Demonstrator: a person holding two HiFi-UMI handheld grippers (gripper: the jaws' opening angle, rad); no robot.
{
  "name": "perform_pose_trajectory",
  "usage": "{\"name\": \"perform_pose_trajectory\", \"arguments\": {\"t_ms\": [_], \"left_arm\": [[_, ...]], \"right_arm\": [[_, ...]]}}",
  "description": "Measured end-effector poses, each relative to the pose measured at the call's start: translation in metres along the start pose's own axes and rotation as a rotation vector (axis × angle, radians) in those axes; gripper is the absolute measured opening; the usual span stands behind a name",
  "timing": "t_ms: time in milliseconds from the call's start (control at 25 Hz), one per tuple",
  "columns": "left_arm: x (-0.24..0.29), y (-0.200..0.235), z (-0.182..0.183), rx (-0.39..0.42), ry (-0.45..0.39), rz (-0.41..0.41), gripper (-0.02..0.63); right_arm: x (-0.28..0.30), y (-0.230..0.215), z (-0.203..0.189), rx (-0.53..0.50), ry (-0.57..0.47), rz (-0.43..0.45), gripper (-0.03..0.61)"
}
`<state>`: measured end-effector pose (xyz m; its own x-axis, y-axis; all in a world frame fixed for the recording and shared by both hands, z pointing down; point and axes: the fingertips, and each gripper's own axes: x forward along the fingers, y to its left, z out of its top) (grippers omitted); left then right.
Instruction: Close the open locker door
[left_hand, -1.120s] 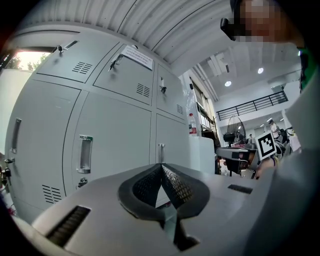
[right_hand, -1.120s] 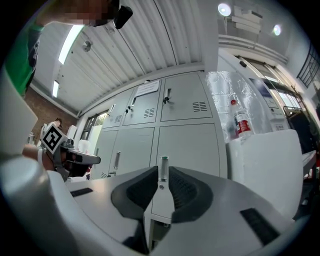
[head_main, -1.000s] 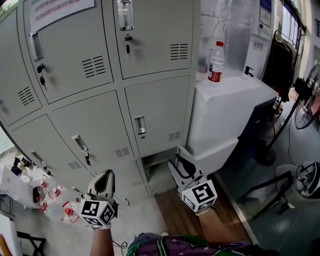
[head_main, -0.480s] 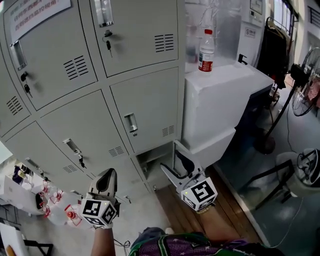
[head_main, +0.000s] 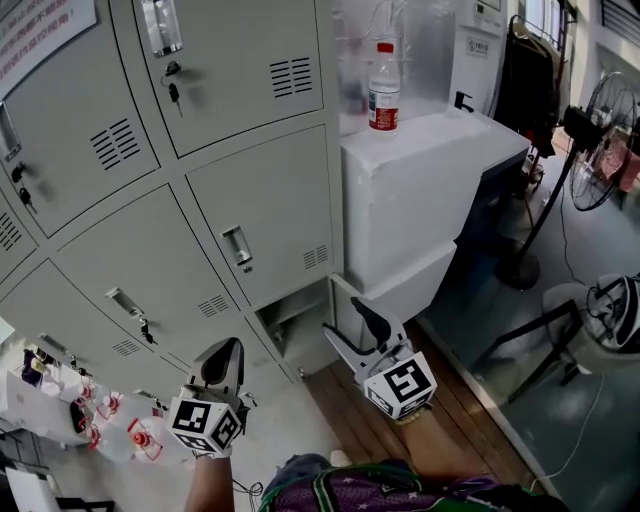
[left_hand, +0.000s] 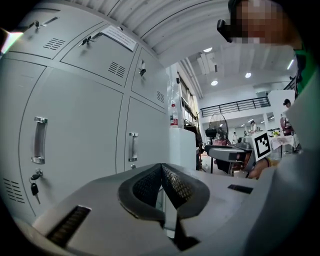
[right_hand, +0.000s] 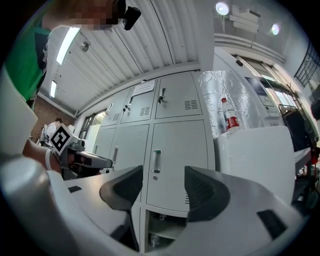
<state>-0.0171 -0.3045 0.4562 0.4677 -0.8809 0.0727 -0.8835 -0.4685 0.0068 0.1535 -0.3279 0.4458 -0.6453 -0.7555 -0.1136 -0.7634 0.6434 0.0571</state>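
Closing step not yet begun. Thin grey sheet-metal locker door (head_main: 337, 303) swung wide and seen edge-on, right against the lower left flank of the white box-shaped cabinet (head_main: 430, 200). Open bottom compartment (head_main: 295, 330) (right_hand: 160, 232) just left of that cabinet, below the closed doors.

Right gripper (head_main: 352, 325) (right_hand: 162, 187) close in front of the cabinet's lower left corner, near the door: jaws spread after just opening, nothing between the pads. Left gripper (head_main: 222, 352) (left_hand: 161, 172) well left of the cabinet, before the closed lockers: jaws pressed together, empty.

To do it well:
- Slip one right pad between the door's free edge and the cabinet rather than pinching the thin sheet.
- Sweep away from the cabinet along the hinge's arc; hinge probably on the cabinet side, judging by the handles on the neighbouring doors.
- Finish with a flat, steady push near the latch side until flush.
- Keep the left gripper clear of the closing gap.

Materials: matte painted steel, flat panels with louvred vents, bright metal pull handles and hanging keys; likely light, springy and apt to bounce back. Smooth, hard-cornered white cabinet, with a clear plastic bottle with a red label (head_main: 383, 88) on top. Ribbed dark rubbery pads on pale plastic fingers.
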Motion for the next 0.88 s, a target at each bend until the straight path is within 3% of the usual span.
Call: {"name": "perform_pose_trajectory", "arguments": {"t_ms": [720,880], "left_arm": [[0.028,-0.048,0.005,0.002,0.010,-0.127,0.021],[0.033,-0.053,0.002,-0.046,0.004,-0.158,0.021]], "right_arm": [[-0.046,-0.049,-0.043,0.021,0.080,-0.200,0.235],[-0.053,-0.060,-0.061,0.027,0.117,-0.231,0.232]]}}
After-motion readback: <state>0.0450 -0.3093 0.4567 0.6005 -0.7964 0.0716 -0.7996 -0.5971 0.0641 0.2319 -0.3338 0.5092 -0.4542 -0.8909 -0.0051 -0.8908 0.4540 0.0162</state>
